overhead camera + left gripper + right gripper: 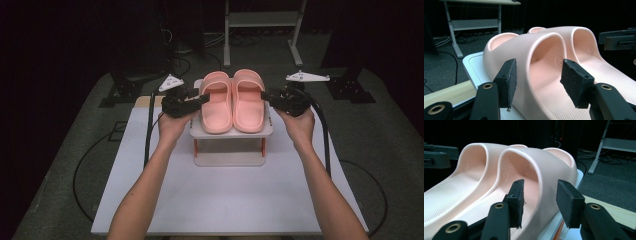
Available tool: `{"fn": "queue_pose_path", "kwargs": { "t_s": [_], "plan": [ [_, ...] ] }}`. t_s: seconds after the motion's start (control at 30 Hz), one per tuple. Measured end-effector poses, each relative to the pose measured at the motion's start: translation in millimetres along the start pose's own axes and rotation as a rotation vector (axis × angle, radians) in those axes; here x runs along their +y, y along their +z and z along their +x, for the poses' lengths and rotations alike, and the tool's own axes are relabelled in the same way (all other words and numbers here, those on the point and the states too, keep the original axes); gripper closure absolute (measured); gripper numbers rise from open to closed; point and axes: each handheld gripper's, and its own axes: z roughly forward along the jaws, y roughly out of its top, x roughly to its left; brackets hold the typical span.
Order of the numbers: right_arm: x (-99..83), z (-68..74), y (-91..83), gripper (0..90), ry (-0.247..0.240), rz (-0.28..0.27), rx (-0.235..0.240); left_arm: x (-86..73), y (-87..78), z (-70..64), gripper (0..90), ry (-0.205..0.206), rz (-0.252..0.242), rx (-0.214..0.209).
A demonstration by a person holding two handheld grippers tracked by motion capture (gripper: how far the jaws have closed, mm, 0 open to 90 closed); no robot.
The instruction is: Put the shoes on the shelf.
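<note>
Two pink slippers stand side by side, toes away from me, on a small white two-level stand [231,133]. My left gripper [204,98] is at the outer side of the left slipper [216,107]. In the left gripper view that gripper [539,83] is open, and its jaws straddle the left slipper's [541,50] outer strap wall, one pad outside and one inside. My right gripper [265,94] mirrors this on the right slipper [248,102]. It [542,201] is open around the right slipper's [549,162] outer wall.
The stand sits on a white table [220,200] with a pale wooden board [446,92] behind it. A metal desk frame [262,20] and black stand feet [117,95] are on the grey floor beyond. Cables trail from both grippers.
</note>
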Motion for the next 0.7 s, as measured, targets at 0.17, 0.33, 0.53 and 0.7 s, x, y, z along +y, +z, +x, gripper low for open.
{"fn": "queue_pose_path", "kwargs": {
  "t_s": [0.17,0.33,0.53,0.7],
  "plan": [
    [-2.5,1.5,-6.0,54.9,-0.014,-0.005,0.003,-2.9,-3.9,-3.7,44.1,0.014,-0.002,-0.006],
    [-6.9,-0.4,-9.4,51.6,-0.014,-0.009,0.004,-6.5,-9.0,-5.9,41.5,0.018,-0.009,-0.012],
    [-11.7,-2.2,-12.2,47.8,-0.003,-0.019,0.005,-7.8,-15.7,-8.1,39.4,0.040,-0.007,-0.015],
    [-14.4,-0.6,-15.5,45.5,-0.010,-0.017,0.009,-12.5,-21.6,-9.2,37.6,0.033,-0.020,-0.025]
  ]
}}
